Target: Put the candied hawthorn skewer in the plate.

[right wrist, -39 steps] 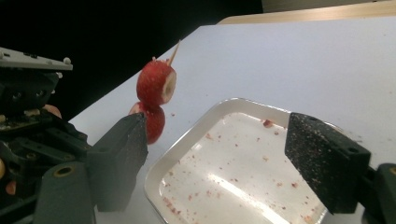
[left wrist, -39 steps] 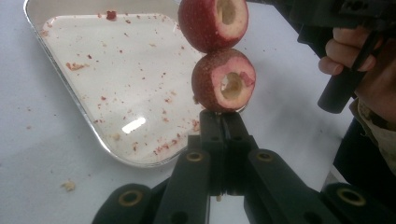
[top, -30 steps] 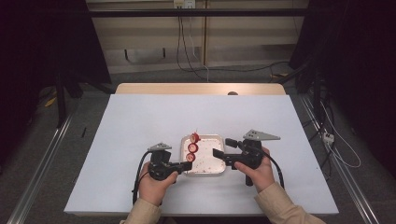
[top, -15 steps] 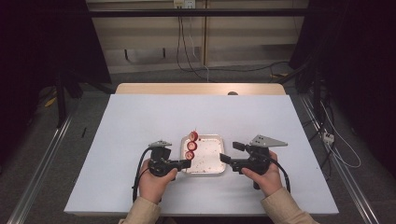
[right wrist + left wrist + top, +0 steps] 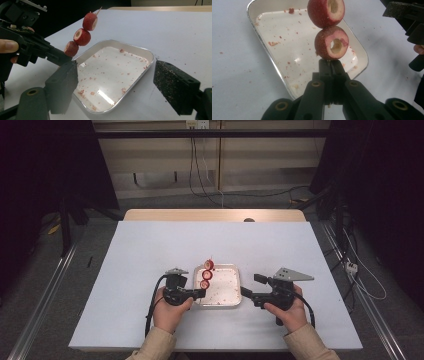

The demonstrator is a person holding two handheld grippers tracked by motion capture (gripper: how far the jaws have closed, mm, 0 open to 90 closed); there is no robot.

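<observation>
Now the left tongs (image 5: pixel 331 65) are pressed together on the bottom of a stick (image 5: pixel 98 10) with three red fruits (image 5: pixel 81 36) on it, held up over the near left corner of the tray (image 5: pixel 235 292). The tray has just red crumbs left, so the putting-on looks done. The right tongs (image 5: pixel 113 86) are spread wide and hold nothing, just beside the tray's right edge on the tabletop (image 5: pixel 125 270). I can see no words anywhere.
</observation>
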